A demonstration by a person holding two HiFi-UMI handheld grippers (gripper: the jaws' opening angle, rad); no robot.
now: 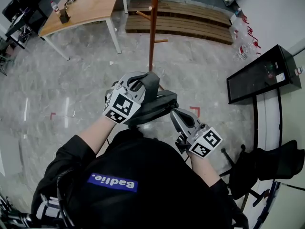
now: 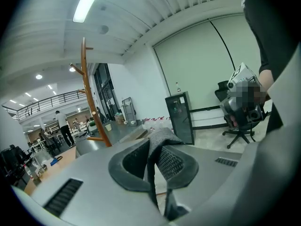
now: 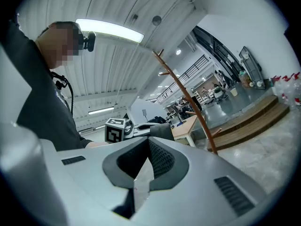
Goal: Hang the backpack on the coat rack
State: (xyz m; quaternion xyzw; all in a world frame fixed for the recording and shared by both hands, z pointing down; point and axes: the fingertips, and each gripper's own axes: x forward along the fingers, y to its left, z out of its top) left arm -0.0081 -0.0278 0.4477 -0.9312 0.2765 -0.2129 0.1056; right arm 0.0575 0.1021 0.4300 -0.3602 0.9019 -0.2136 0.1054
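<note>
**Head view: backpack held off the floor between two hand-held grippers, coat rack just ahead**

The left hand-held gripper is closed on a grey fold of the backpack. In the left gripper view the fabric rises from between the pads, which press on it from both sides. The right hand-held gripper meets the backpack at its lower right edge. In the right gripper view its jaws are drawn together with dark fabric at their tips, so it grips the backpack too.

The backpack is dark and bunched between the two grippers, in front of the person's chest. It hangs clear of the floor and apart from the coat rack.

The coat rack is a brown wooden pole with short pegs, upright on the floor straight ahead of the grippers. Beyond it lies a low wooden platform. A counter with a few small items stands at upper left. A black cabinet is at right, and a black chair at lower right beside the person. Red tape corners mark the floor near the rack's foot.
</note>
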